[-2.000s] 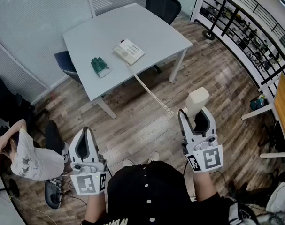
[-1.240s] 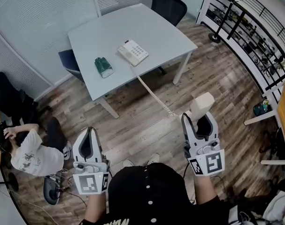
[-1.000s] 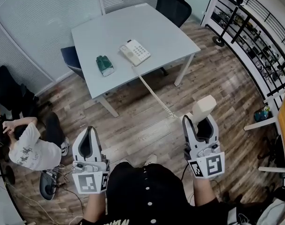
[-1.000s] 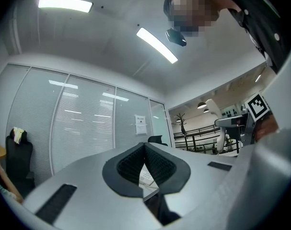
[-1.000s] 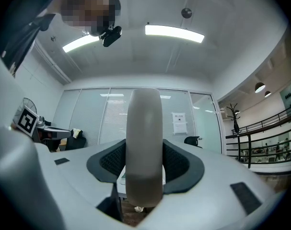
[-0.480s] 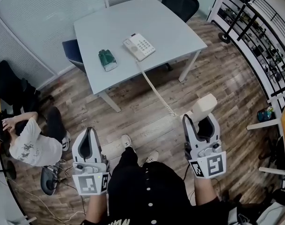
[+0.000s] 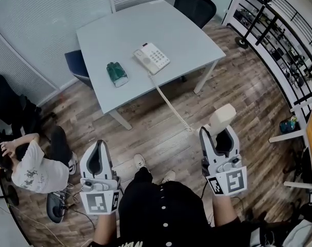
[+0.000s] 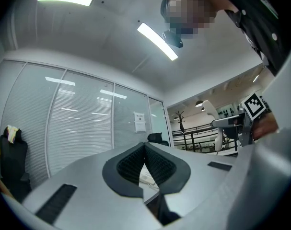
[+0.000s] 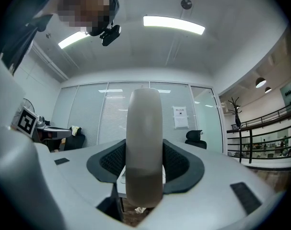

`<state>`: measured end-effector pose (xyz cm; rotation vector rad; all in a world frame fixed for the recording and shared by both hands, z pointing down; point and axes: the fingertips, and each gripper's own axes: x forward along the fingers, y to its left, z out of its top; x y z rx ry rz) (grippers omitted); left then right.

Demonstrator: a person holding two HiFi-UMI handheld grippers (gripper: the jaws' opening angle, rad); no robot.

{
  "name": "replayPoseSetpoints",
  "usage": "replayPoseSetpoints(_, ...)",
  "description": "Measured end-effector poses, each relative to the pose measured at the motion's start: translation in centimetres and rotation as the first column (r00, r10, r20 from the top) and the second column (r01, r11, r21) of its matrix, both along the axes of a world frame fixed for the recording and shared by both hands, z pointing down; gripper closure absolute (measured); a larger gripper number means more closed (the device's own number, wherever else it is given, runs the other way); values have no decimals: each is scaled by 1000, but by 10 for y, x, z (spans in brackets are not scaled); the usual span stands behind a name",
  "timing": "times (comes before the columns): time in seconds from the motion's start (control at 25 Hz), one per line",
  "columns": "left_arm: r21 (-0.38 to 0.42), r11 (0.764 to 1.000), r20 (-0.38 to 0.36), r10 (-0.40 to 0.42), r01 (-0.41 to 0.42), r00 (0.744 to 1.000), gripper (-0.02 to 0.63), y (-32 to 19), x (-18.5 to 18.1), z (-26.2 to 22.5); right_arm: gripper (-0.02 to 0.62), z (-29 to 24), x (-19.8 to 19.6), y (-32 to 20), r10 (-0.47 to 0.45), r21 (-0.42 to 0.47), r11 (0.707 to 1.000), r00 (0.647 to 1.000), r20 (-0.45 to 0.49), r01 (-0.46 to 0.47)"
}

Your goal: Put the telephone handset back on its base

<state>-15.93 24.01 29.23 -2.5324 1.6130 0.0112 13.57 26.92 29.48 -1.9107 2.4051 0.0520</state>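
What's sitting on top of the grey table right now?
A white telephone base, its cradle without the handset, and a small green object, apart. The coiled cord runs off the table edge to the handset in the right gripper. Anything under the base is covered.

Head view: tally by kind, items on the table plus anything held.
Telephone base: 1
Handset, held in right gripper: 1
Coiled cord: 1
Green item: 1
Total: 4

Cream handset (image 7: 222, 118), white base (image 7: 152, 58), pale grey table (image 7: 145, 24), brown wood-plank floor (image 7: 161, 133).
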Motion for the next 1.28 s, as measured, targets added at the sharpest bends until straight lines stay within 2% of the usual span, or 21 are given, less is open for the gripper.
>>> replayPoseSetpoints(0.4,-4,1000,-1,22,-22,1000,592,-34,-6,2,364,0,-10,-25,10,-10,1000,1000,-16,-10)
replayPoseSetpoints(0.64,0,1000,-44,29,-29,999,591,-51,-12,-4,364,-6,-13,-38,23,5,1000,1000,-18,-23)
replayPoseSetpoints(0.8,-1,1000,-31,22,-22,999,591,-65,-16,-1,364,-7,-16,-49,29,8,1000,999,-19,-28)
replayPoseSetpoints(1.0,-36,999,-82,24,-27,996,591,-85,-23,-2,364,-9,-22,-65,29,18,999,999,-22,-29)
replayPoseSetpoints(1.28,-14,999,-73,34,-35,997,591,-109,-28,-7,364,-15,-30,-86,31,33,999,999,-25,-30)
